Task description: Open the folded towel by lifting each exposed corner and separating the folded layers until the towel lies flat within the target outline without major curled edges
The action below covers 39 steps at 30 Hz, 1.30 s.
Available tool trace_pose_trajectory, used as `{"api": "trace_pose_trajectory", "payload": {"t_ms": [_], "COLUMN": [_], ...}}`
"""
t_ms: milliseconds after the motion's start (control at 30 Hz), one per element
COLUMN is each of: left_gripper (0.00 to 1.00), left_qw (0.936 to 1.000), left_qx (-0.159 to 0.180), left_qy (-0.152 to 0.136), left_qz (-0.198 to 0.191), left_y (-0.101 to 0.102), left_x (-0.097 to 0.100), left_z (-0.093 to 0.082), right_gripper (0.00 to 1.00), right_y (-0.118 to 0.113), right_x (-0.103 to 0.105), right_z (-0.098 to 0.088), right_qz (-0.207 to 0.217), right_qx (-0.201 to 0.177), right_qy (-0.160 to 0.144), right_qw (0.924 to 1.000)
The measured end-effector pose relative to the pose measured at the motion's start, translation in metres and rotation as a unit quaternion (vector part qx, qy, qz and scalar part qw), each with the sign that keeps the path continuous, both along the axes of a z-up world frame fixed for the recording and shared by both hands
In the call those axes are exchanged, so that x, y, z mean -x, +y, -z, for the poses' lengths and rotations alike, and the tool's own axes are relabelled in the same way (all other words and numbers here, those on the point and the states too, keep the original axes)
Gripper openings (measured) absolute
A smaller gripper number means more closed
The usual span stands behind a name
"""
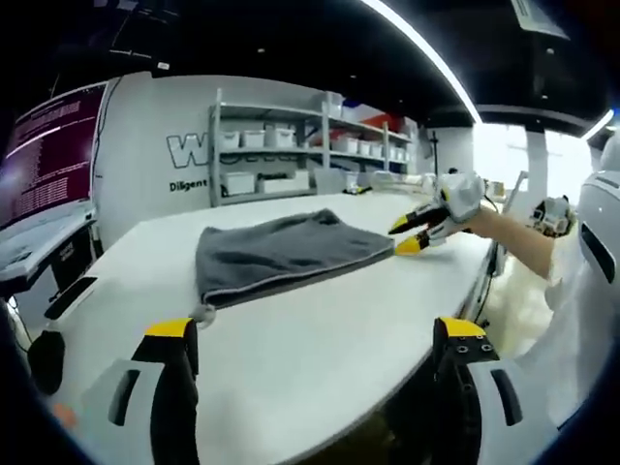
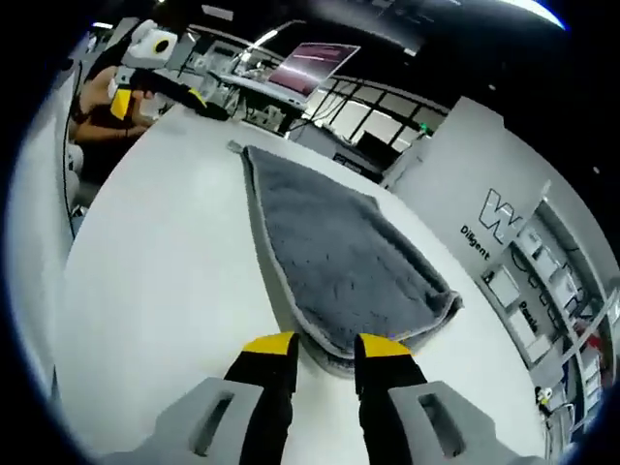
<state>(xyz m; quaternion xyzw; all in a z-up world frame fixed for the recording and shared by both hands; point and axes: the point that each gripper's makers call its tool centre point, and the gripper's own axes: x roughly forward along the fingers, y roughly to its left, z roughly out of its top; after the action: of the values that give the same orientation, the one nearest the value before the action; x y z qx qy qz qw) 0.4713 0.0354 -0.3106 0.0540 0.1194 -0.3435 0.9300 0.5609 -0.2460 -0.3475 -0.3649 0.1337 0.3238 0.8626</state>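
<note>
The right gripper point(image 2: 325, 356), jaws nearly together at the folded grey terry towel point(image 2: 334, 252) corner, should pinch only the top layer, while the left gripper point(image 1: 325, 339) waits spread

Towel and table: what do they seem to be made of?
Towel: grey, soft pile fabric, likely microfibre or terry; matte, fuzzy nap, stitched hem, limp folds. Table: smooth white top, probably laminate; even surface with a faint sheen.

White wall point(image 1: 155, 126) behind the shelves: a large outlined "W" above smaller dark lettering beginning "Diligen", the remainder cut off. Monitor point(image 1: 48, 155) at far left: lines of text, too small to read.
</note>
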Motion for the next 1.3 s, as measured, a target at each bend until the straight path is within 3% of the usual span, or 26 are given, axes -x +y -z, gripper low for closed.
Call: {"api": "trace_pose_trajectory", "payload": {"t_ms": [267, 500, 600, 667, 833, 967, 1133, 1267, 1300], "left_gripper": [0.99, 0.90, 0.88, 0.84, 0.71, 0.56, 0.48, 0.41, 0.38], "left_qw": [0.9990, 0.9922, 0.9863, 0.9814, 0.9774, 0.9653, 0.9592, 0.9555, 0.9506], "left_qx": [-0.023, -0.068, -0.103, -0.126, -0.134, -0.176, -0.203, -0.217, -0.233], "left_qy": [-0.013, -0.047, -0.067, -0.079, -0.100, -0.137, -0.138, -0.133, -0.134], "left_qz": [0.036, 0.094, 0.111, 0.121, 0.129, 0.135, 0.141, 0.149, 0.155], "left_y": [-0.027, -0.076, -0.099, -0.116, -0.157, -0.182, -0.208, -0.216, -0.219], "left_x": [-0.003, -0.020, -0.031, -0.038, -0.057, -0.071, -0.084, -0.086, -0.088], "left_z": [-0.007, -0.021, -0.025, -0.027, -0.031, -0.028, -0.017, -0.011, -0.005], "right_gripper": [0.03, 0.00, 0.00, 0.00, 0.00, 0.00, 0.00, 0.00, 0.00], "right_y": [-0.001, 0.007, 0.013, 0.018, 0.032, 0.044, 0.053, 0.056, 0.058], "right_x": [-0.001, 0.002, 0.005, 0.007, 0.014, 0.020, 0.024, 0.026, 0.028], "right_z": [-0.001, -0.022, -0.034, -0.041, -0.053, -0.059, -0.063, -0.063, -0.063], "right_qz": [-0.001, -0.002, -0.007, -0.012, -0.029, -0.047, -0.061, -0.066, -0.071], "right_qx": [0.004, -0.006, -0.008, -0.007, -0.003, -0.012, -0.021, -0.023, -0.026], "right_qy": [-0.010, -0.049, -0.068, -0.079, -0.102, -0.112, -0.126, -0.130, -0.131], "right_qw": [0.9999, 0.9988, 0.9976, 0.9968, 0.9943, 0.9925, 0.9900, 0.9891, 0.9884]}}
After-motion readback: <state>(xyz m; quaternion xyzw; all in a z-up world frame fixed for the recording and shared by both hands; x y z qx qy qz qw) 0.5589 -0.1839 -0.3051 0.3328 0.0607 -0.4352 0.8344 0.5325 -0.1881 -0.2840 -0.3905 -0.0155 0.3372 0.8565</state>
